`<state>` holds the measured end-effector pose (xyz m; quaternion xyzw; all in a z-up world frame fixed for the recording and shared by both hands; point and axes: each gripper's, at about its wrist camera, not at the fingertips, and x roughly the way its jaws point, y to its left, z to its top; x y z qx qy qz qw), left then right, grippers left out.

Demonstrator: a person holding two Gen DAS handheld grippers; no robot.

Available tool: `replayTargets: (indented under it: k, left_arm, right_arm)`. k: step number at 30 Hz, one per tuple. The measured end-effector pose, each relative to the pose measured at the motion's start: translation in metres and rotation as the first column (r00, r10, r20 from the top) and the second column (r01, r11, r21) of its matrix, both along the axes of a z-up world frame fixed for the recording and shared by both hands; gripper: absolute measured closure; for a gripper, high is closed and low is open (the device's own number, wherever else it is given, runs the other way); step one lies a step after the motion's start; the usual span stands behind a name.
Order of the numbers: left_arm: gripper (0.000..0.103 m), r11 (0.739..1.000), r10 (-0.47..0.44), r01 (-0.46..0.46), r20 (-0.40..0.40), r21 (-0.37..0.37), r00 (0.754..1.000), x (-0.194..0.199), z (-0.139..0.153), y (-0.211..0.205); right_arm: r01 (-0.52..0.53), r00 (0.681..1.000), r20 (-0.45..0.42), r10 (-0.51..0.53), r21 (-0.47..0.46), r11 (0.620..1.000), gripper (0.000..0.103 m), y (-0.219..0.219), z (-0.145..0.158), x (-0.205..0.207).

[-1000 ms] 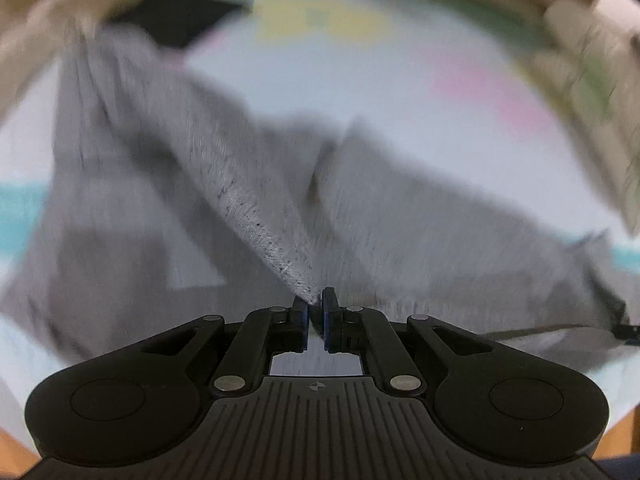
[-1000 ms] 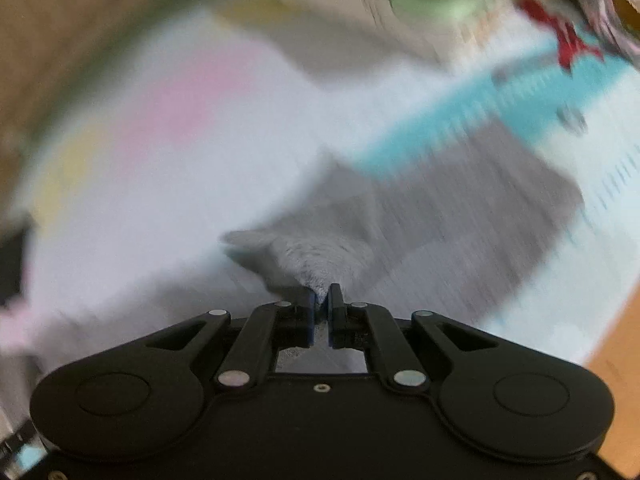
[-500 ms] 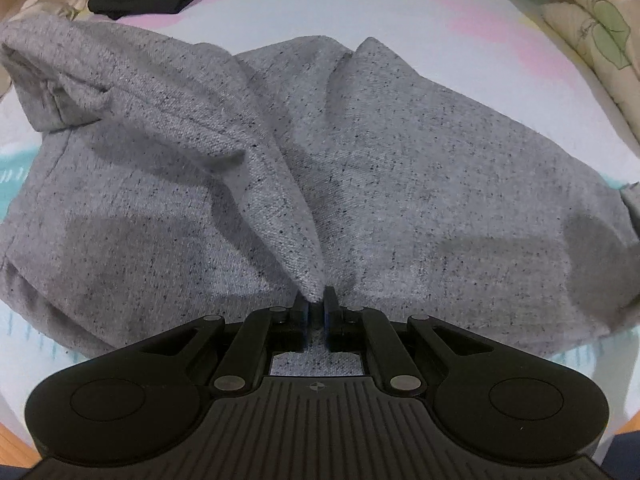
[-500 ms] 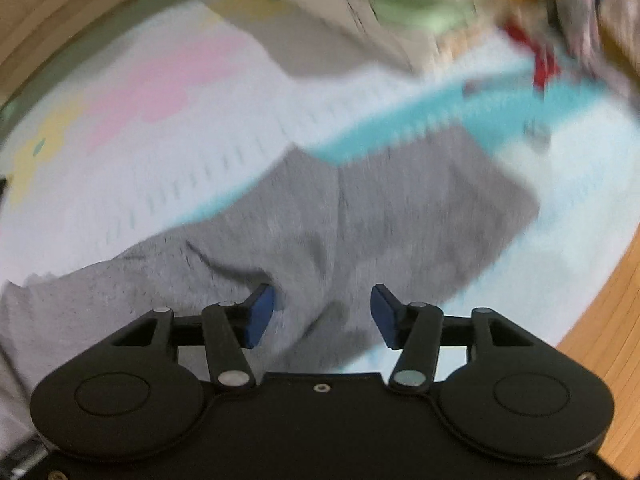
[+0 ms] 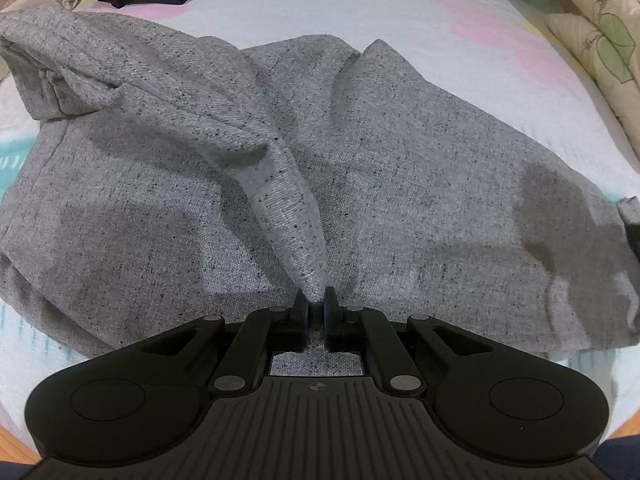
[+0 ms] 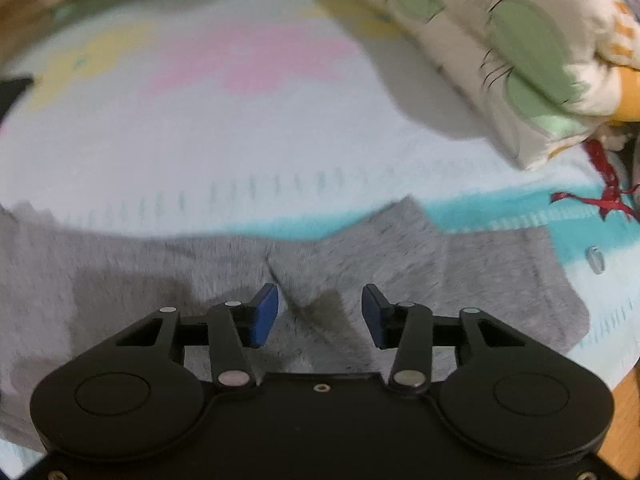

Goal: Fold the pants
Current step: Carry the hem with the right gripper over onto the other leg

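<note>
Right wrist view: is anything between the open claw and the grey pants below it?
Nothing visible. The right claw is open just above the grey pants, with only bare fabric between its fingers. The pillow lies off to the far right; the left claw pinches a fold elsewhere.

The right gripper (image 6: 319, 316) has opened, dropping its pinch of the pants (image 6: 400, 248).

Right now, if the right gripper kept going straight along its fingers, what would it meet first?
Probably the gray pants: the open right gripper points at a crease in the fabric, nothing between. Depth is blurred, so the gap is unclear.
</note>
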<state>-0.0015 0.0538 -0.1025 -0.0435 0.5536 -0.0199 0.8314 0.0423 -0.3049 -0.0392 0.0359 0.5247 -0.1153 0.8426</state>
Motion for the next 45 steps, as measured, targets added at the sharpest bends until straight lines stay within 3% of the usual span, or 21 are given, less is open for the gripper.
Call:
replayTargets:
  k: [2,3,4,6,9,12,14,16,18,20,22,26,28,31,32,34,36,38,40,43,45]
  left_arm:
    - [0.096,1.0,0.001,-0.001,0.0,-0.001,1.0,0.0,0.0,0.001]
    - [0.096,1.0,0.007,-0.007,0.001,-0.005,1.0,0.0,0.001,0.001]
    - [0.096,1.0,0.011,-0.011,0.001,-0.009,1.0,0.0,0.001,0.002]
    - [0.096,1.0,0.013,-0.013,0.006,-0.015,1.0,0.0,0.002,0.004]
    - [0.096,1.0,0.015,-0.015,0.019,-0.011,1.0,-0.004,0.005,0.003]
    - [0.096,1.0,0.009,-0.009,0.036,0.008,0.999,-0.01,0.005,0.0]
    - [0.096,1.0,0.005,-0.006,0.048,0.019,0.999,-0.013,0.004,-0.002]
    - [0.096,1.0,-0.005,0.004,0.056,0.018,0.998,-0.016,0.005,-0.005]
    - [0.096,0.999,-0.015,0.013,0.063,0.032,0.998,-0.018,0.005,-0.009]
    - [0.096,0.998,-0.025,0.021,0.071,0.053,0.997,-0.02,0.007,-0.013]
    - [0.096,0.998,-0.027,0.023,0.072,0.058,0.997,-0.02,0.007,-0.015]
    - [0.096,0.999,-0.042,0.038,0.111,0.035,0.993,-0.022,0.016,-0.019]
    - [0.096,0.997,-0.072,0.064,0.17,0.052,0.983,-0.028,0.027,-0.026]
    - [0.096,0.993,-0.12,0.116,0.188,0.034,0.975,-0.036,0.032,-0.033]
    - [0.096,0.991,-0.13,0.128,0.169,0.025,0.977,-0.037,0.029,-0.036]
    - [0.096,0.99,-0.141,0.142,0.125,0.007,0.982,-0.035,0.021,-0.038]
    - [0.096,0.99,-0.141,0.142,0.083,0.001,0.986,-0.033,0.014,-0.041]
    - [0.096,0.99,-0.138,0.139,0.077,0.0,0.987,-0.032,0.014,-0.041]
    - [0.096,0.991,-0.13,0.132,0.074,-0.011,0.989,-0.029,0.016,-0.041]
    - [0.096,0.993,-0.116,0.118,0.06,-0.024,0.991,-0.026,0.016,-0.04]
    - [0.095,0.992,-0.119,0.121,0.062,-0.021,0.991,-0.025,0.018,-0.04]
  right_arm:
    - [0.005,0.999,-0.045,-0.005,-0.018,1.0,0.058,-0.002,-0.016,0.004]
    - [0.007,0.998,-0.065,-0.009,-0.037,0.999,0.086,-0.002,-0.019,0.004]
    - [0.003,0.996,-0.089,-0.007,-0.043,0.999,0.096,-0.005,-0.023,0.005]
    - [0.02,0.994,-0.104,-0.022,-0.02,1.0,0.095,-0.012,-0.017,0.005]
    - [0.05,0.996,0.064,-0.054,0.057,0.997,0.095,-0.029,0.029,-0.007]
    - [0.089,0.947,0.289,-0.138,0.177,0.98,0.095,-0.064,0.08,-0.036]
    - [0.17,0.918,0.322,-0.232,0.209,0.963,0.095,-0.093,0.089,-0.051]
    - [0.247,0.925,0.25,-0.285,0.174,0.953,0.095,-0.119,0.073,-0.056]
    - [0.319,0.932,0.107,-0.345,0.205,0.925,0.095,-0.147,0.037,-0.06]
    - [0.419,0.908,-0.1,-0.407,0.202,0.885,0.095,-0.164,-0.007,-0.063]
    - [0.447,0.888,-0.208,-0.409,0.187,0.875,0.095,-0.17,-0.034,-0.064]
    - [0.41,0.911,-0.13,-0.392,0.174,0.895,0.095,-0.163,-0.018,-0.066]
    - [0.365,0.927,0.005,-0.375,0.213,0.906,0.095,-0.16,0.009,-0.067]
    - [0.315,0.897,0.226,-0.379,0.273,0.909,0.096,-0.163,0.049,-0.083]
    - [0.33,0.887,0.24,-0.394,0.266,0.906,0.096,-0.166,0.053,-0.085]
    - [0.402,0.879,0.169,-0.447,0.241,0.883,0.096,-0.175,0.042,-0.093]
    - [0.484,0.873,-0.038,-0.485,0.176,0.857,0.095,-0.189,0.009,-0.091]
    - [0.544,0.834,-0.209,-0.511,0.152,0.825,0.095,-0.199,-0.022,-0.098]
    - [0.558,0.828,-0.196,-0.526,0.188,0.808,0.095,-0.203,-0.022,-0.107]
    - [0.52,0.854,-0.155,-0.497,0.195,0.832,0.09,-0.2,-0.007,-0.111]
    - [0.538,0.842,-0.114,-0.527,0.219,0.814,0.089,-0.202,0.0,-0.111]
